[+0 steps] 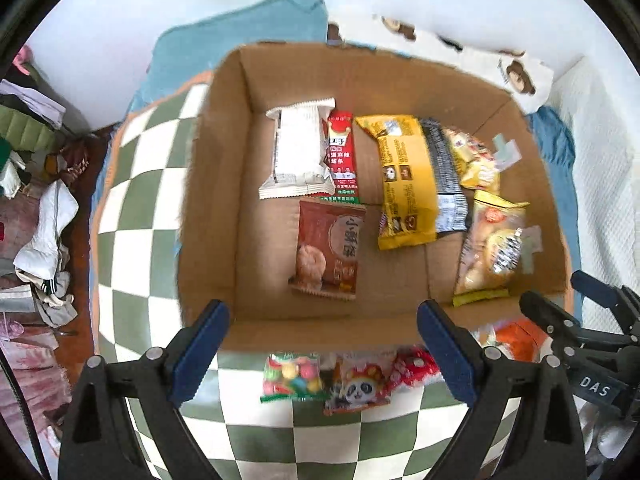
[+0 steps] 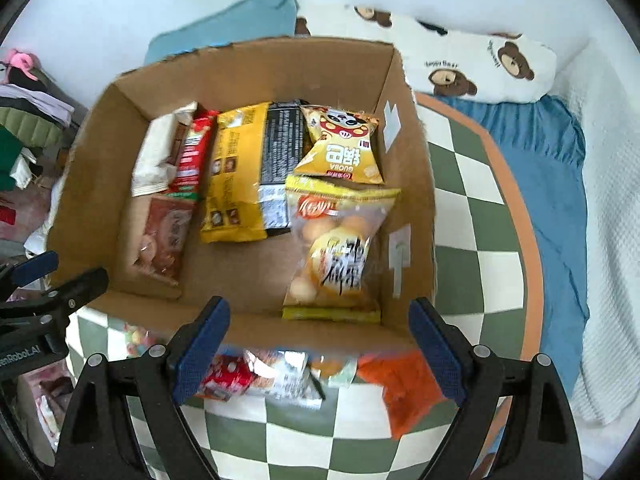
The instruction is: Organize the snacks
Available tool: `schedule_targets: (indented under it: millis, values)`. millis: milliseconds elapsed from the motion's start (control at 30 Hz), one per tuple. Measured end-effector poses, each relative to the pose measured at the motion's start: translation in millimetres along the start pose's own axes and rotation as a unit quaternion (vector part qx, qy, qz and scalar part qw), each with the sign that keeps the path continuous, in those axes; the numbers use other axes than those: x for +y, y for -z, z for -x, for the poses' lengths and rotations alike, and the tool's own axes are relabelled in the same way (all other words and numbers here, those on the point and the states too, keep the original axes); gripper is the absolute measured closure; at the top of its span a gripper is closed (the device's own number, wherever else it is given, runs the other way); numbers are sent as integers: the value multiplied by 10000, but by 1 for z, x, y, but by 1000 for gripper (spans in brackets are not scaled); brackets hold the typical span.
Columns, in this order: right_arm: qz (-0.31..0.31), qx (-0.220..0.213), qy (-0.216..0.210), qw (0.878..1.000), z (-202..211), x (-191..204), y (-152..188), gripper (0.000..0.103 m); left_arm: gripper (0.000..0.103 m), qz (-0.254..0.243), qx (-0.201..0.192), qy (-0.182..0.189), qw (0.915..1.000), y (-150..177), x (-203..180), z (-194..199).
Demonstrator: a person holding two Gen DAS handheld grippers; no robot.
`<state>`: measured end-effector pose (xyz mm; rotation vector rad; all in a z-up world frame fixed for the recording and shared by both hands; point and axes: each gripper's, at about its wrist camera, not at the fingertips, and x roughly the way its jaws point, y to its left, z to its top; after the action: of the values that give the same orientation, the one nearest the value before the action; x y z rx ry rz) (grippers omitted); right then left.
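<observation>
An open cardboard box (image 1: 208, 200) (image 2: 88, 184) on a green-and-white checked mat holds several snack packs. Among them are a white pack (image 1: 298, 152), a brown biscuit pack (image 1: 328, 248), a long yellow pack (image 1: 406, 184) (image 2: 236, 176) and a clear bag of round yellow snacks (image 1: 492, 248) (image 2: 338, 248). My left gripper (image 1: 322, 354) hangs open over the box's near wall, nothing between its fingers. My right gripper (image 2: 318, 352) is open too, empty, above the same wall. More packs lie on the mat in front of the box: a panda pack (image 1: 358, 388), a sweets pack (image 1: 292, 376), an orange pack (image 2: 404, 388).
The mat lies on a bed with a blue sheet (image 2: 560, 200), a bear-print pillow (image 2: 480, 64) and a white blanket (image 2: 612, 280). Piles of clothes (image 1: 44, 232) sit at the left. The right gripper's body (image 1: 580, 332) shows beside the left one.
</observation>
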<state>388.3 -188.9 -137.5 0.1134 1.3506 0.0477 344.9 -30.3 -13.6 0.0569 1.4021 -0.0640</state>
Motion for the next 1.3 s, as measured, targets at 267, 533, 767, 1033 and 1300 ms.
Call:
schedule_targets:
  millis: [267, 533, 767, 1033, 1300]
  values:
    - [-67, -878, -74, 9961, 58, 5, 67, 10, 7, 19, -684, 43, 9976, 56, 0, 50]
    - [20, -1657, 82, 9861, 114, 18, 142, 10, 7, -138, -1307, -36, 9913, 122, -13, 100]
    - [-16, -2247, 161, 9743, 164, 21, 198, 10, 7, -207, -1960, -198, 9802, 158, -17, 143]
    - [-2, -2620, 227, 9648, 198, 26, 231, 10, 7, -231, -2424, -298, 9694, 181, -20, 171]
    - [29, -2624, 223, 9647, 200, 27, 230, 10, 7, -244, -2359, -251, 9712, 179, -24, 167]
